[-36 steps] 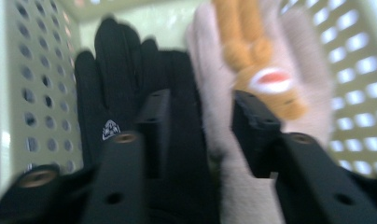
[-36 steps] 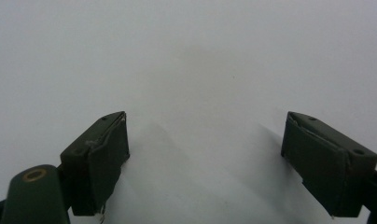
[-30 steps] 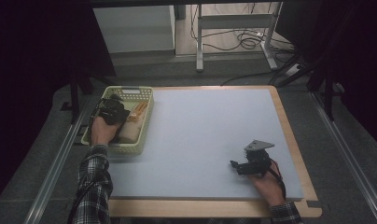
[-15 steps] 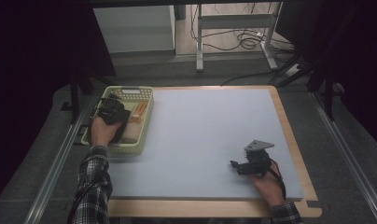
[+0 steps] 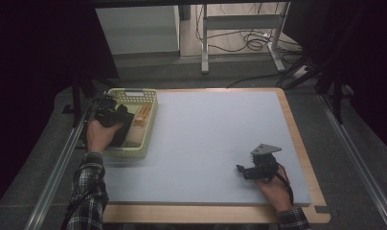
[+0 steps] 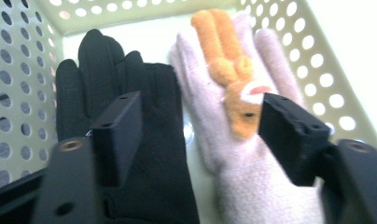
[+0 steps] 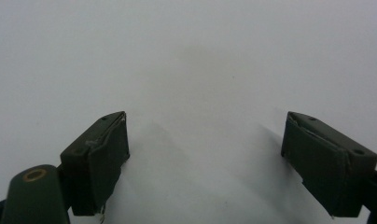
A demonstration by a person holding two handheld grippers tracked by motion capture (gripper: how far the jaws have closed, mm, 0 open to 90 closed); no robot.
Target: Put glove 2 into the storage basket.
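Inside a pale green basket [image 6: 312, 46] at the left edge of the table mat [image 5: 215, 134] lie two gloves side by side – a black glove [image 6: 144, 154] and, touching it, a pale pink glove [image 6: 252, 186] with an orange animal figure [image 6: 231, 65] on it. The left gripper [image 6: 200, 135] hangs over the basket above both gloves, its jaws having just been opening, nothing between them. Well away from the basket, the right gripper [image 7: 205, 158] rests over the bare mat – jaws spread wide, empty.

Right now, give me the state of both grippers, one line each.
Left gripper: open, its fingers have just been opening over the black glove and pink glove in the basket, holding nothing.
Right gripper: open, empty, above the table mat.
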